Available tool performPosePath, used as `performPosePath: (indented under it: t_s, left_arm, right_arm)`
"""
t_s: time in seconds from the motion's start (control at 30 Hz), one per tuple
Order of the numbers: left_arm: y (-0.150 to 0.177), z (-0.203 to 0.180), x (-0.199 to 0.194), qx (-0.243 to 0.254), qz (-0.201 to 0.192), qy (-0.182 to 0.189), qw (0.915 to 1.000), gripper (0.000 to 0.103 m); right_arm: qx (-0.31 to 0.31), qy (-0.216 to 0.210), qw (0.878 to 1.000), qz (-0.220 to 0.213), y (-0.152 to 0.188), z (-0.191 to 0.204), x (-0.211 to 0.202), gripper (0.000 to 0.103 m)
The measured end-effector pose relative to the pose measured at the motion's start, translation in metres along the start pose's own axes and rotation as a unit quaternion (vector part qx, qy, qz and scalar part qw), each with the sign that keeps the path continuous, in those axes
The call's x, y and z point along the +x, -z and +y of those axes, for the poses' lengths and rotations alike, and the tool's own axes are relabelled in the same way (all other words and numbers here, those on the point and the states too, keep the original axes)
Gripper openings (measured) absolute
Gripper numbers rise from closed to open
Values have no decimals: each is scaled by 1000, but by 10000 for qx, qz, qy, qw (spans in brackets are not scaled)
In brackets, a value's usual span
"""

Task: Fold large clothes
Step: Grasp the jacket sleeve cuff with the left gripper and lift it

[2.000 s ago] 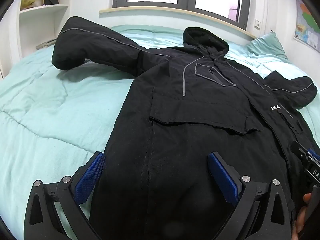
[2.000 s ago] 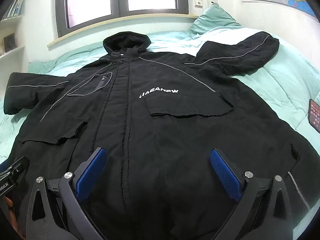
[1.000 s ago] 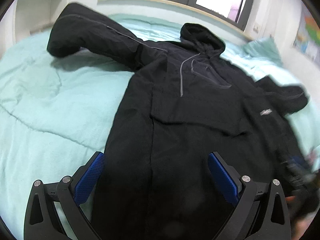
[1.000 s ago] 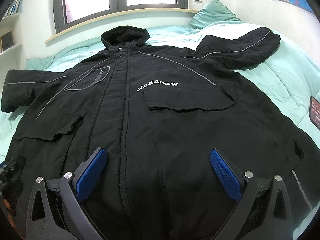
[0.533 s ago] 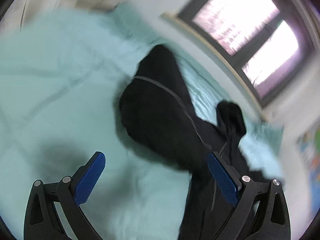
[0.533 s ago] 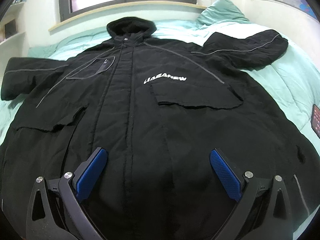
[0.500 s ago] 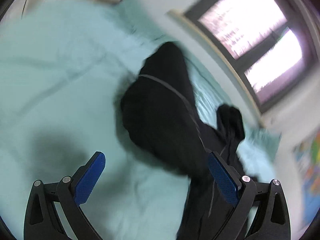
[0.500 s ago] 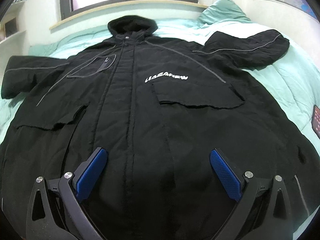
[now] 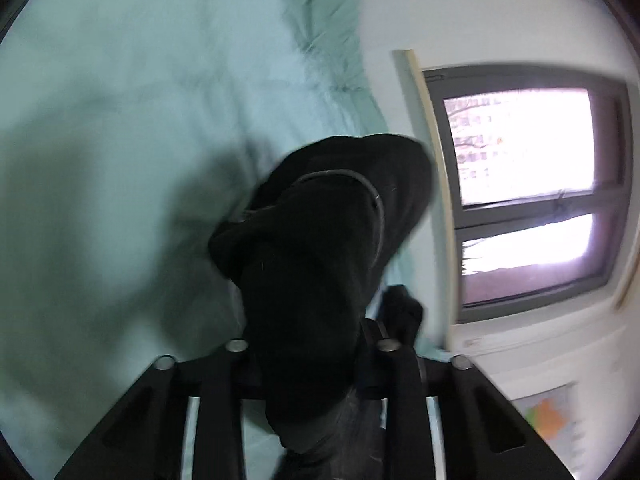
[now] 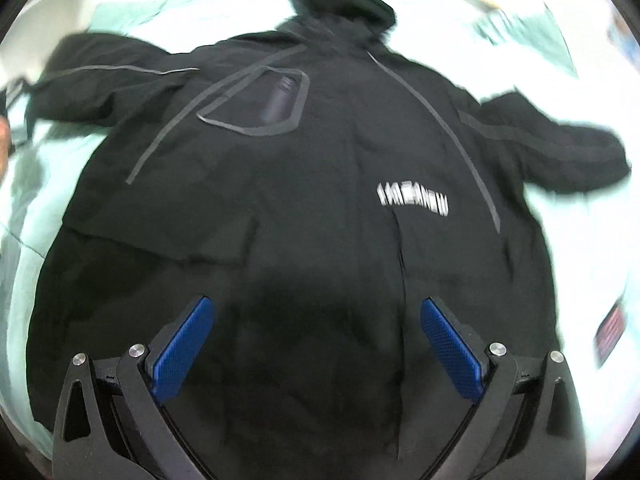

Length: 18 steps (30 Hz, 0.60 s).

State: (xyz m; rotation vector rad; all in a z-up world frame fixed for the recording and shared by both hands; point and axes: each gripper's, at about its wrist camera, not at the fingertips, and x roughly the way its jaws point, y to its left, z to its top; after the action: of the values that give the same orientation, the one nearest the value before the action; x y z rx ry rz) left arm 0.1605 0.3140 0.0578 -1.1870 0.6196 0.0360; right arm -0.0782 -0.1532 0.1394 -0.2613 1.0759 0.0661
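A large black hooded coat (image 10: 320, 184) lies front up and spread on a pale green bed cover (image 9: 120, 120). In the left wrist view, the end of its left sleeve (image 9: 328, 232) bunches up between the fingers of my left gripper (image 9: 308, 344). The jaws are closing on the cloth, which covers the pads. The view is rolled sideways. In the right wrist view, my right gripper (image 10: 316, 344) hangs open above the coat's lower front, tipped downward, blue pads apart with nothing between them. The hood (image 10: 344, 0) lies far away and the right sleeve (image 10: 560, 152) stretches right.
A window (image 9: 520, 152) sits in the wall behind the head of the bed. A green pillow (image 10: 520, 28) lies at the far right. A phone (image 10: 610, 328) rests on the cover at the right edge. A hand (image 10: 3, 144) shows at the left edge.
My left gripper swung left from the coat's hem to the sleeve end, rolled sideways and went from wide open to closed on the cloth. My right gripper moved forward over the coat and tipped down.
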Motion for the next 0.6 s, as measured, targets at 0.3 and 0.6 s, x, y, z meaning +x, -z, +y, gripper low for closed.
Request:
performPosePath:
  t_s: [0.3,0.6]
  left_arm:
    - [63,-58,-18,2723,-770,-3044,9095,44]
    - [17,59,-95,888,-545,-1539,9826,70]
  right_arm:
    - [-633,-387,9972,64,-34,62,21,103]
    - [-794,-538,9948,358,-51,75,53,103]
